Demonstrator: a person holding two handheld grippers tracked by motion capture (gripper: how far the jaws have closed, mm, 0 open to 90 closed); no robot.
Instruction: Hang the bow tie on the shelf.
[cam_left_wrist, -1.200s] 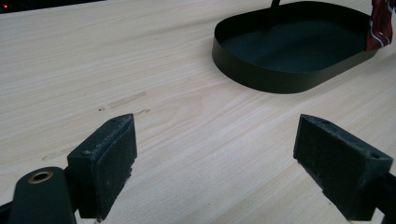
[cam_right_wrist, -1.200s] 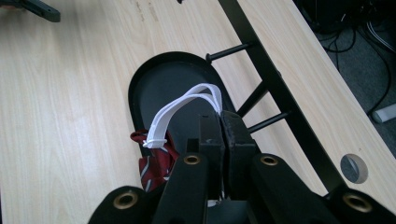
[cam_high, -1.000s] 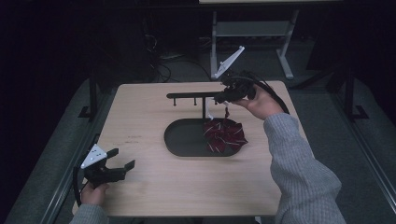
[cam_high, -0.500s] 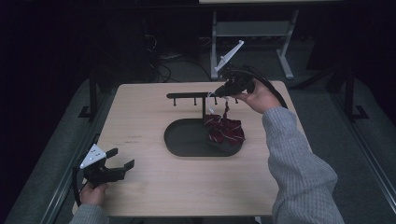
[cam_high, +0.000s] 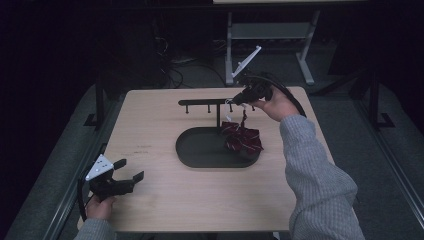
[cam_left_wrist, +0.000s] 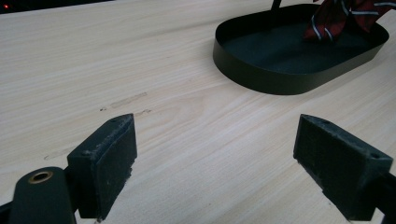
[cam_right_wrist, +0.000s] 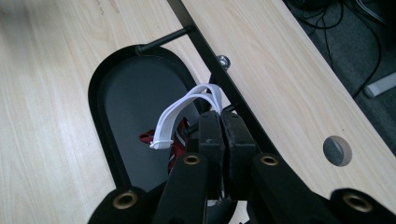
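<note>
A red striped cloth (cam_high: 242, 138) with a white loop (cam_right_wrist: 180, 116) hangs over the right end of a black oval tray (cam_high: 200, 162), its lower part bunched in the tray. My right gripper (cam_high: 235, 100) is shut on the white loop, right beside the pegged horizontal bar (cam_high: 205, 102) of the black rack that rises from the tray. In the right gripper view the shut jaws touch the bar (cam_right_wrist: 224, 84) with the loop arching to their left. My left gripper (cam_high: 130, 169) rests open near the table's front left corner, nothing between its pads (cam_left_wrist: 107, 154).
The tray (cam_left_wrist: 280, 79) lies ahead and to the right of the left gripper, with the red cloth (cam_left_wrist: 336, 18) at its far end. A round hole (cam_right_wrist: 337, 150) is cut in the wooden tabletop near the far edge. Cables and a white stand lie on the floor beyond.
The right gripper has risen toward the rack bar, pulling the red cloth up from a spread heap into a hanging bunch. The left gripper has stayed put.
</note>
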